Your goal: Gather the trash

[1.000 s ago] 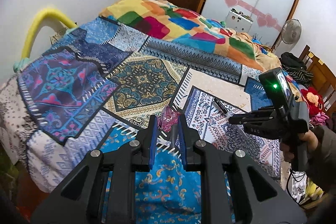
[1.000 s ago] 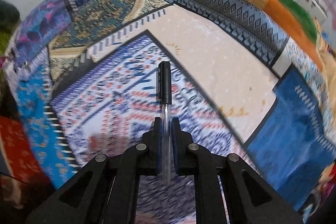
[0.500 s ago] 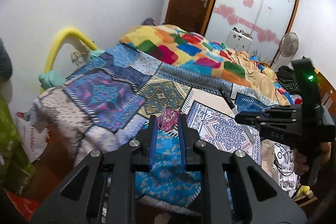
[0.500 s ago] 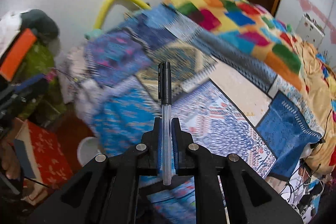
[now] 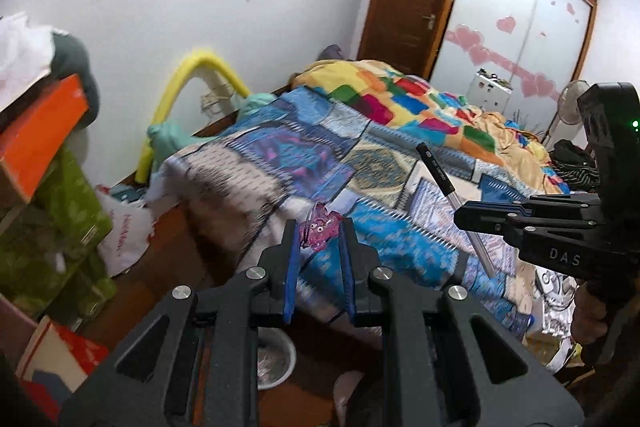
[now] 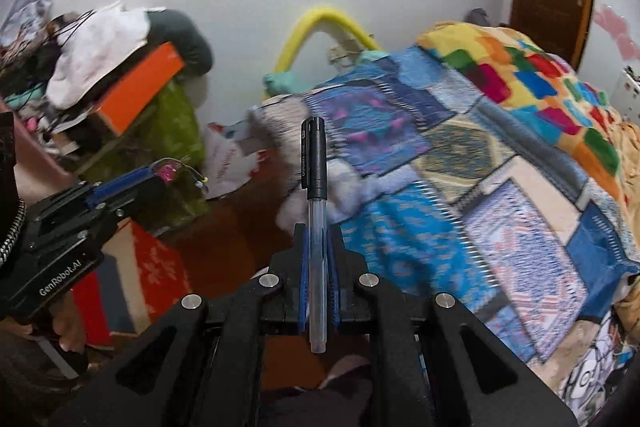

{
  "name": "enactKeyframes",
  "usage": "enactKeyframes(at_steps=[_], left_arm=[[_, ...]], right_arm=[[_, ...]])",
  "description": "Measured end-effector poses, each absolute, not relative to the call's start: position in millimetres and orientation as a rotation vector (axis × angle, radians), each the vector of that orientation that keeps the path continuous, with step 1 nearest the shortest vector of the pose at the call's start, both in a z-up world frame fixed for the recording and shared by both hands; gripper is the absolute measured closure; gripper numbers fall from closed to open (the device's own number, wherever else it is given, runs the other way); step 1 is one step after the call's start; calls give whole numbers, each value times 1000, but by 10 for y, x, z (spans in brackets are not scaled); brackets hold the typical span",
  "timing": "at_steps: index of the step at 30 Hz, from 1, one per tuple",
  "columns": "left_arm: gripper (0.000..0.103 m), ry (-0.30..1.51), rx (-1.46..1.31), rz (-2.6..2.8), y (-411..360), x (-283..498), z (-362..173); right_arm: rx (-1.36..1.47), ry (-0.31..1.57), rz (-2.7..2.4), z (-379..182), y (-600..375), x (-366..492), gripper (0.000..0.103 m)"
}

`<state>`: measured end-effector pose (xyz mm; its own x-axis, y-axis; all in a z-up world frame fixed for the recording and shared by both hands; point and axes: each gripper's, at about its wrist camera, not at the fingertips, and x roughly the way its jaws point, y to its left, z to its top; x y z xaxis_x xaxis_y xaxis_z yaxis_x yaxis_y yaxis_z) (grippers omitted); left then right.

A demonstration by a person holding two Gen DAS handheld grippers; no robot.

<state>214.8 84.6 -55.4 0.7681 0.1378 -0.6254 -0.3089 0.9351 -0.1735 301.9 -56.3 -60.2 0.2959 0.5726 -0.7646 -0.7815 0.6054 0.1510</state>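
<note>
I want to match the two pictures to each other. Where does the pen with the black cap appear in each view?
Left wrist view: the pen is at right of centre, slanting, clamped in the right gripper.
Right wrist view: the pen stands upright at centre, cap away from the camera.
Shared landmark: the yellow foam arch by the wall.

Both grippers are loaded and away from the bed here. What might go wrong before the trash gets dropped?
1. The pink wrapper is pinched only at the tips of the left gripper, so it may slip out in transit.
2. The pen sticks far out of the right gripper, and could snag on clutter or pivot loose.
3. The bin sits low, mostly hidden behind the left gripper, so a drop might miss it.
</note>
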Motion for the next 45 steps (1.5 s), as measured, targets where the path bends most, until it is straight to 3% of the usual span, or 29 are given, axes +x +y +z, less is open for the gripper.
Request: enactKeyframes(at_steps=[14,27,34,37,45], left_arm=[[85,886,-400,300,1454,1628,-1632],[84,1133,-543,297,1667,1802,-2813],[83,1187,-593,291,1802,2014,-3045],[82,1195,-604,289,1835,2043,-3073],[82,1116,-555,336,1832,1902,-2648]], right_arm=[[-391,1080,1010,-1457,298,2360,95],[-518,1314,1040,-2539,855,2410,95],[-430,1413,997,-2768,986,2738,94],[-421,1451,980,-2835,960,2776,86],[-438,1370,923,-2584,706,2750,83]])
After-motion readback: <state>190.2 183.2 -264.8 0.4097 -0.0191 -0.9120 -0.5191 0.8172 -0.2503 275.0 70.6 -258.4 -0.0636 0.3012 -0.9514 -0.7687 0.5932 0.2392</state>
